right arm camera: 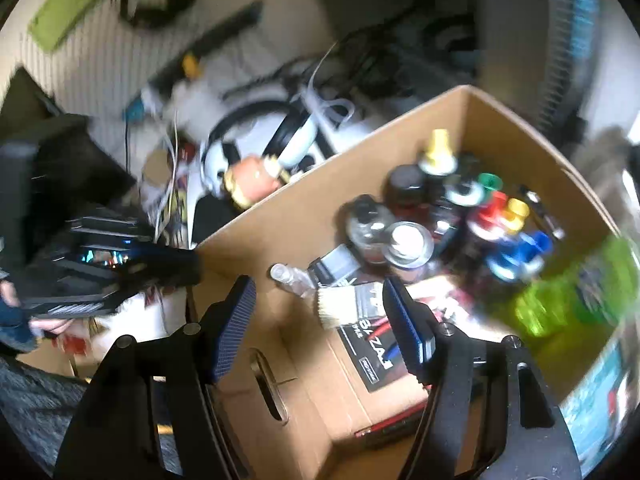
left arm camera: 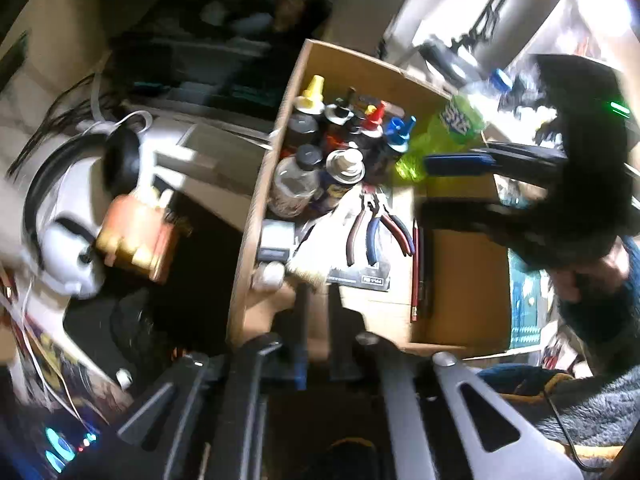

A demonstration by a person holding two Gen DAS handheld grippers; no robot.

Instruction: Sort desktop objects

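An open cardboard box (left arm camera: 260,184) (right arm camera: 280,220) holds a cluster of capped bottles (left arm camera: 344,128) (right arm camera: 452,208), a paint brush (left arm camera: 308,264) (right arm camera: 340,304), carded pliers (left arm camera: 376,232), red pencils (left arm camera: 416,272) and a green plastic bottle (left arm camera: 440,132) (right arm camera: 560,300) at its far side. My right gripper (right arm camera: 320,320) (left arm camera: 440,190) hangs open above the box, empty, with the brush below it and the green bottle just beyond its upper finger. My left gripper (left arm camera: 318,340) (right arm camera: 176,268) sits at the box's near wall, its fingers almost together with nothing seen between them.
White headphones (left arm camera: 68,216) (right arm camera: 224,152) and an orange toy figure (left arm camera: 136,236) (right arm camera: 252,180) lie on the desk beside the box, among cables (right arm camera: 360,64). A hand (left arm camera: 580,276) grips the right tool. A fan grille (right arm camera: 568,40) stands behind the box.
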